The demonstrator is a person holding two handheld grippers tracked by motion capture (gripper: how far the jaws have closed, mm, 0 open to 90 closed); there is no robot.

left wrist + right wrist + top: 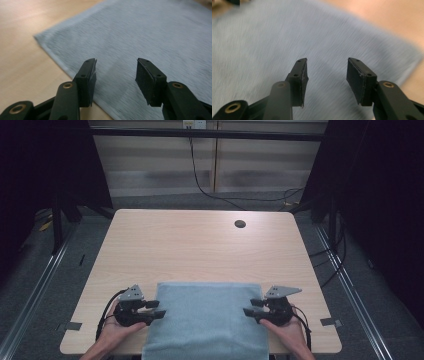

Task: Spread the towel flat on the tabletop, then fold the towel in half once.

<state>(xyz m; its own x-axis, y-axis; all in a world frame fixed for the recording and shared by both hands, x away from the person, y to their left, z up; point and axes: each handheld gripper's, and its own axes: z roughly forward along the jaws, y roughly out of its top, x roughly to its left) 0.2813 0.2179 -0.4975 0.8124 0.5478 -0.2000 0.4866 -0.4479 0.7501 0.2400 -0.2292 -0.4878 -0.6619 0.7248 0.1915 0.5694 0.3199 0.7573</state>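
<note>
— Where's the cloth sitting?

— The pale blue towel (207, 320) lies flat on the near half of the desk (200, 245), centred, its near edge running over the desk's front edge and hanging off. Its far edge is straight and lies about mid-desk.

— And the two tongs?

— The left tongs (159, 314) are at the towel's left edge, tips pointing inward just over the hem. The right tongs (248, 311) mirror them at the right edge. Both are released, jaws spread with a clear gap and nothing between them.

— What do the gripper views say about the edges?

— In the left gripper view the towel (140, 37) has its hem running diagonally under the left tongs (116, 72), with its far corner visible and bare wood beyond. In the right gripper view the right tongs (327, 72) hang over cloth, the towel (287, 37) edge blurred off to the right.

— Room to move?

— Plenty. The far half of the desk is bare wood apart from a dark round cable hole (240, 224) near the back right. Narrow strips of wood flank the towel where each hand (116, 327) rests.
</note>
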